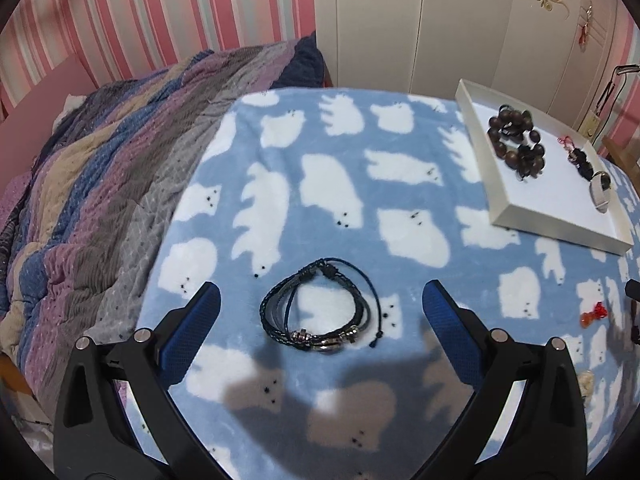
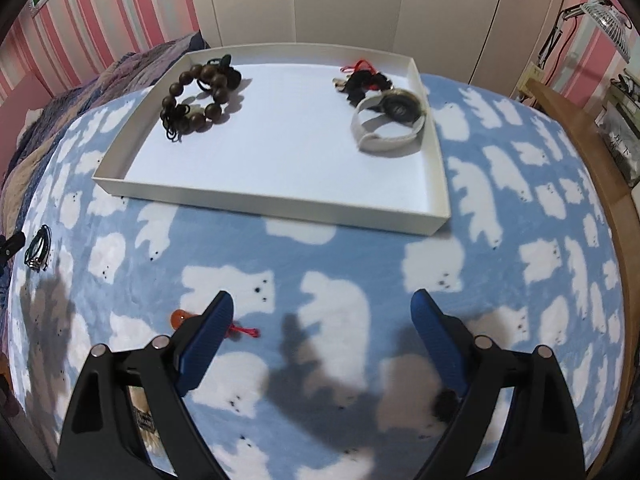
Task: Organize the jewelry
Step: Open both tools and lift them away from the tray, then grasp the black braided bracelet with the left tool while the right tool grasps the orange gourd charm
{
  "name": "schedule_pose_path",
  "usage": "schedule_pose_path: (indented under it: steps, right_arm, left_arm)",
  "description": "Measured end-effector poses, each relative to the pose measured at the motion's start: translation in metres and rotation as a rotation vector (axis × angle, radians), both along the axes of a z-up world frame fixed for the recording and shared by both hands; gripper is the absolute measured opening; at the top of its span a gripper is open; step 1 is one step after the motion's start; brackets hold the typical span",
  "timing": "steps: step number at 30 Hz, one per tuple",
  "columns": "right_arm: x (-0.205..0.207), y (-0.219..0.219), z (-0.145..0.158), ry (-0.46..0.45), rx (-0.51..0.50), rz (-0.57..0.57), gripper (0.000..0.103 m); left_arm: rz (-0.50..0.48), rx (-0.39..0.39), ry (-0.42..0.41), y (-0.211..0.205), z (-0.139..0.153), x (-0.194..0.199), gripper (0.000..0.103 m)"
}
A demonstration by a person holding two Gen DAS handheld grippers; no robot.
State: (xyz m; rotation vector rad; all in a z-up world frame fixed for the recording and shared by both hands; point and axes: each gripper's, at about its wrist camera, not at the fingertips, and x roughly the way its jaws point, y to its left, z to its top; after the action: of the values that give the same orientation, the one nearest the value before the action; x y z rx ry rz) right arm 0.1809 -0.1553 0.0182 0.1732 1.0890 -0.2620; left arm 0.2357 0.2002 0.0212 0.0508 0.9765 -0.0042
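The left gripper (image 1: 320, 300) is spread wide above a blue fleece blanket (image 1: 360, 208) printed with white bears, and nothing is between its blue pads. A black braided cord bracelet (image 1: 320, 312) with small metal beads lies flat on the blanket, in the gap between the two fingers but not touching either of them. The right gripper (image 2: 322, 316) is also spread wide and empty, pointing down at the same blanket. Just beside its left finger, partly hidden behind it, lies a small orange bead charm (image 2: 178, 318) with a red cord. Farther away on the blanket stands a shallow white tray (image 2: 256, 204). In its far left corner there is a dark wooden bead bracelet (image 2: 200, 96) with a black cord tangle touching it. At its right side lies a watch (image 2: 390, 120) with a white band, and just behind the watch a small black and red ornament (image 2: 362, 78), too blurred to name more exactly. A striped quilt (image 1: 100, 184) covers the bed to the left of the blanket.
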Motion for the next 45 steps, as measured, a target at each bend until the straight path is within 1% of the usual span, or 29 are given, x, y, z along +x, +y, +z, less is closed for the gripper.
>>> schedule_pose_path:
  steps: [4, 8, 13, 18, 20, 22, 25, 26, 29, 30, 31, 32, 33, 35, 36, 37, 39, 40, 41, 42, 45]
  right_arm:
    - [0.003, 0.011, -0.009, 0.017, -0.004, 0.011, 0.090]
    - [0.003, 0.017, -0.009, 0.018, -0.009, 0.013, 0.090]
    - [-0.001, 0.022, -0.005, 0.014, -0.021, 0.012, 0.090]
    - [-0.002, 0.031, -0.008, 0.029, -0.025, 0.030, 0.089]
    - [-0.003, 0.034, -0.010, 0.034, -0.017, 0.038, 0.088]
    - [-0.002, 0.037, -0.012, 0.041, -0.007, 0.046, 0.076]
    - [0.001, 0.041, -0.016, 0.053, 0.027, 0.062, 0.068]
    - [0.002, 0.043, -0.017, 0.056, 0.031, 0.068, 0.067]
    - [0.006, 0.052, -0.020, 0.062, 0.036, 0.101, 0.058]
    - [0.007, 0.053, -0.021, 0.065, 0.039, 0.106, 0.052]
    - [0.009, 0.054, -0.023, 0.071, 0.044, 0.112, 0.045]
    - [0.012, 0.054, -0.025, 0.077, 0.052, 0.117, 0.043]
    - [0.014, 0.055, -0.027, 0.082, 0.064, 0.122, 0.041]
    - [0.016, 0.054, -0.027, 0.076, 0.066, 0.123, 0.041]
    - [0.016, 0.054, -0.027, 0.074, 0.064, 0.122, 0.036]
    - [0.017, 0.054, -0.028, 0.075, 0.065, 0.122, 0.026]
    - [0.017, 0.052, -0.030, 0.083, 0.084, 0.127, 0.019]
    - [0.017, 0.052, -0.030, 0.082, 0.091, 0.129, 0.017]
    - [0.017, 0.051, -0.030, 0.081, 0.096, 0.131, 0.016]
    - [0.017, 0.050, -0.030, 0.078, 0.105, 0.131, 0.013]
    - [0.017, 0.049, -0.030, 0.068, 0.115, 0.136, 0.010]
  left_arm:
    - [-0.004, -0.007, 0.022, 0.000, -0.014, 0.007, 0.100]
    - [-0.013, -0.022, 0.009, -0.001, -0.019, 0.008, 0.100]
    - [-0.043, -0.006, -0.003, -0.010, -0.023, 0.007, 0.099]
    - [-0.067, 0.007, -0.002, -0.015, -0.028, 0.006, 0.093]
    - [-0.071, 0.005, 0.009, -0.015, -0.031, 0.007, 0.088]
    - [-0.075, -0.004, 0.023, -0.014, -0.034, 0.008, 0.083]
    - [-0.070, -0.011, 0.039, -0.012, -0.040, 0.011, 0.076]
    - [-0.069, -0.013, 0.042, -0.011, -0.040, 0.012, 0.074]
    - [-0.059, -0.022, 0.043, -0.008, -0.041, 0.014, 0.068]
    - [-0.056, -0.024, 0.042, -0.007, -0.041, 0.014, 0.066]
    - [-0.055, -0.028, 0.045, -0.007, -0.042, 0.015, 0.060]
    - [-0.048, -0.029, 0.047, -0.006, -0.042, 0.015, 0.054]
    - [-0.039, -0.028, 0.046, -0.005, -0.042, 0.015, 0.052]
    - [-0.029, -0.022, 0.043, -0.005, -0.042, 0.017, 0.046]
    - [-0.026, -0.020, 0.042, -0.006, -0.042, 0.017, 0.045]
    - [-0.024, -0.019, 0.042, -0.006, -0.042, 0.017, 0.042]
    - [-0.026, 0.001, 0.039, -0.011, -0.041, 0.016, 0.034]
    - [-0.029, 0.009, 0.039, -0.013, -0.041, 0.015, 0.025]
    - [-0.031, 0.018, 0.041, -0.015, -0.041, 0.015, 0.021]
    - [-0.029, 0.027, 0.042, -0.018, -0.040, 0.016, 0.019]
    - [-0.026, 0.055, 0.044, -0.024, -0.040, 0.015, 0.014]
